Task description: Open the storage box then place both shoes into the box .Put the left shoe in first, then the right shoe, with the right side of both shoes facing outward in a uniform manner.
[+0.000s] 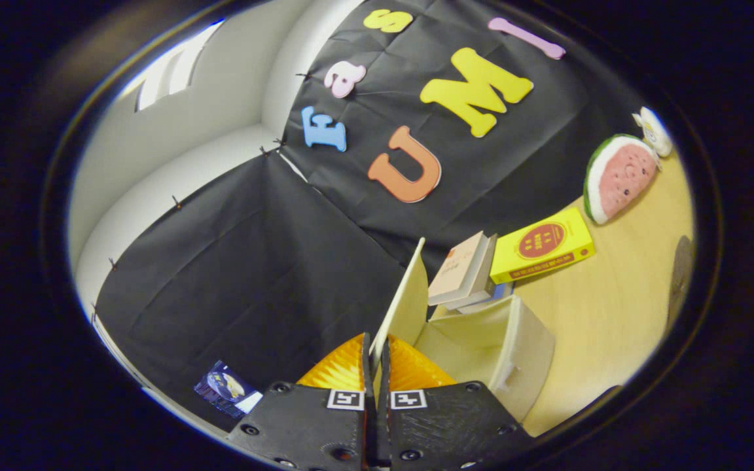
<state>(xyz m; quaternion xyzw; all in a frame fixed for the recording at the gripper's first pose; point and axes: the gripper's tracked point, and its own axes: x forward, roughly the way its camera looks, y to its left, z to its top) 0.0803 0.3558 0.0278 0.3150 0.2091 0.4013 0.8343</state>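
— Progress so far?
— Getting the storage box (514, 347) open: fingers closing on the thin edge of its lid (410, 301), gripper (377, 353) nearly shut, both fingers pressing that panel between them. Lid standing raised, swung up from the box body and tilting away from the opening.
— Sitting where, that box?
— Resting on the wooden table (619, 294), just ahead of the fingers and slightly to one side, with a stack of books (468, 268) and a yellow book (540, 245) beyond it, a watermelon-slice toy (619, 173) farther off by the wall.
— Shoes going in yet?
— Not judging any as placed; seeing only part of the box interior, looking bare. Leaving both still to do, probably: left shoe first, then right, right sides facing outward.
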